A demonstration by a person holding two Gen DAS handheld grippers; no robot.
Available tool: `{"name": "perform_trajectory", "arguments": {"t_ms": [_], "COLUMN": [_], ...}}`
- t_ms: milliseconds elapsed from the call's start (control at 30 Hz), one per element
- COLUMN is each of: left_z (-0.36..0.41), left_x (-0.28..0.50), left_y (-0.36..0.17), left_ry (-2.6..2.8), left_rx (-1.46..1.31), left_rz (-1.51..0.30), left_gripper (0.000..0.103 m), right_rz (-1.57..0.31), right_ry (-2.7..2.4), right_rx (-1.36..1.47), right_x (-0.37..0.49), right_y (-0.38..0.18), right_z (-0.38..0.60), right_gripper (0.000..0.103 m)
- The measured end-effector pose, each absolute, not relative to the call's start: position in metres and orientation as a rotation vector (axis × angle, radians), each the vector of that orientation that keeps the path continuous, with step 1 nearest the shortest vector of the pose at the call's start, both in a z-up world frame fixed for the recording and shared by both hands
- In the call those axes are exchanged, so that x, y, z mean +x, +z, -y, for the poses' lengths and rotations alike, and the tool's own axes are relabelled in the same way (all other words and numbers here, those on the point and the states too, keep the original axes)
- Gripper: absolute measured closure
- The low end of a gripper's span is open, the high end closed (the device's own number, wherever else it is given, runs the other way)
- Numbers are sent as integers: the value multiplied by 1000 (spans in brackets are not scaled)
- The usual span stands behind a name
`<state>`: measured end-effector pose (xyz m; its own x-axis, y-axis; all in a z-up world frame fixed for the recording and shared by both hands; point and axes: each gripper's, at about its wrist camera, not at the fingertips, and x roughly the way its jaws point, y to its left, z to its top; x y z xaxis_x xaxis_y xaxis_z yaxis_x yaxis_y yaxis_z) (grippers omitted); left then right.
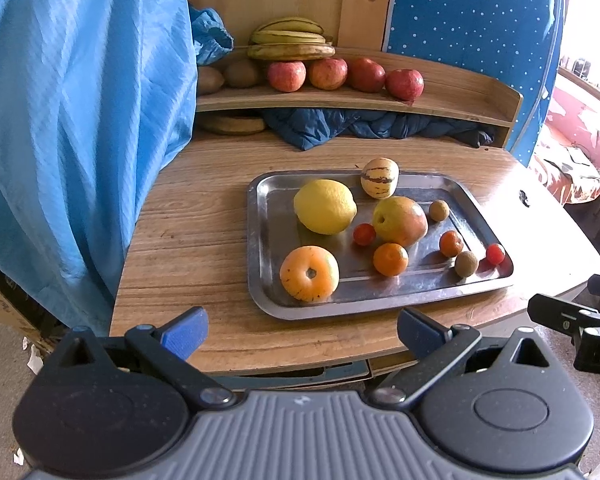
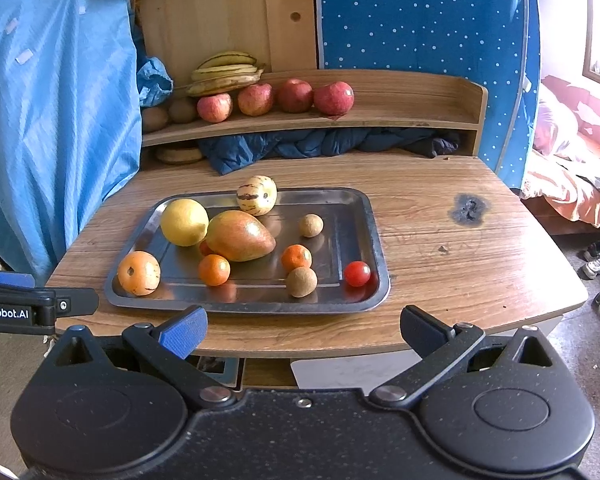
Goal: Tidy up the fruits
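A steel tray (image 1: pixel 262 280) (image 2: pixel 374 232) on the wooden table holds loose fruit: a yellow lemon (image 1: pixel 325 207) (image 2: pixel 184 222), a mango (image 1: pixel 400 221) (image 2: pixel 240 235), a striped melon (image 1: pixel 380 178) (image 2: pixel 257 195), an orange persimmon (image 1: pixel 309 273) (image 2: pixel 139 273), small oranges, brown kiwis and red tomatoes. Apples (image 1: pixel 327 73) (image 2: pixel 256 99) and bananas (image 1: pixel 290 40) (image 2: pixel 224 74) sit on the shelf behind. My left gripper (image 1: pixel 302 334) is open and empty, before the table's front edge. My right gripper (image 2: pixel 303 330) is open and empty too, beside it.
A blue cloth (image 1: pixel 68 120) (image 2: pixel 52 128) hangs at the left of the table. A dark blue bundle (image 1: pixel 364 126) (image 2: pixel 316 142) lies under the shelf. A burn mark (image 2: pixel 469 209) spots the table at the right. A bed (image 2: pixel 572 168) stands further right.
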<state>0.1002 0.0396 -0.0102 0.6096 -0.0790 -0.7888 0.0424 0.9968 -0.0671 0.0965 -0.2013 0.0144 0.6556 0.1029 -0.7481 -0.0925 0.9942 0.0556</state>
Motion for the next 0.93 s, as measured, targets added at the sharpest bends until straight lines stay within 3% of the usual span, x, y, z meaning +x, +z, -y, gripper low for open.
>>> {"name": "perform_trajectory", "arguments": {"t_ms": [933], "left_z": [-48], "left_x": [118], "left_y": [-18], "left_ry": [-105], "left_rx": [-118], "left_rz": [-933], "left_gripper": [1], "right_rz": [-877], "right_ry": [97], "right_rx": [5], "right_x": [111], "right_y": [6], "right_z": [197], "right_gripper": [1]}}
